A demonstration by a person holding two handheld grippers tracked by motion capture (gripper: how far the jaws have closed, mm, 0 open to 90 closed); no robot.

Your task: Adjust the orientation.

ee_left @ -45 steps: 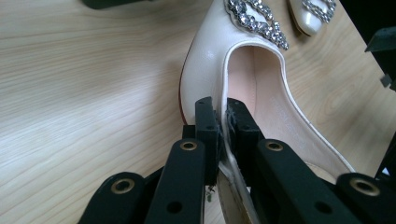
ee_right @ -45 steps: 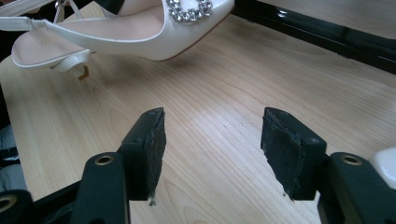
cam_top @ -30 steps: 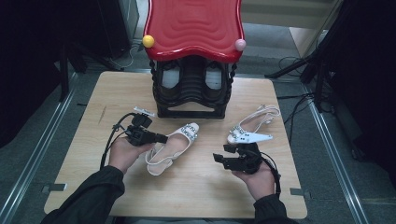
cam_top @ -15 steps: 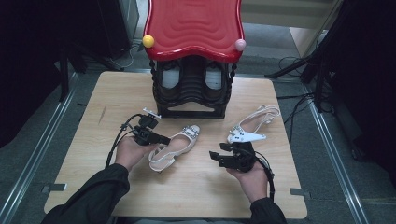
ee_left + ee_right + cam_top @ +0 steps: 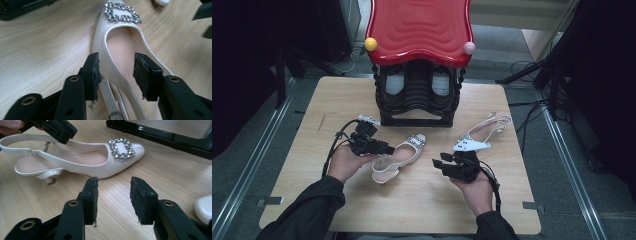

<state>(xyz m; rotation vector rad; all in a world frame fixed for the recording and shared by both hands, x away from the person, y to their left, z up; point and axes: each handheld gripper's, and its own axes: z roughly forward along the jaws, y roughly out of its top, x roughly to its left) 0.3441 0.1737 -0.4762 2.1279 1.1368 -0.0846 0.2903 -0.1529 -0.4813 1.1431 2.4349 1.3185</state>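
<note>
On the table's middle, just before the black rack (image 5: 416,100), lies the cream slingback (image 5: 402,156). Left gripper (image 5: 117,72) straddles its side wall, jaws wide; right gripper (image 5: 113,195) gapes empty. Thin wall may slip or crumple when pinched.

Left gripper (image 5: 384,149) now astride shoe (image 5: 404,155), seemingly.

left gripper (image 5: 384,149): black, black cable looping at left of high view | right gripper (image 5: 443,163): black, cable along wrist | jaws: black, brass-ringed holes, worn foam pads (image 5: 94,72) | sleeves (image 5: 307,210): dark, long
</note>
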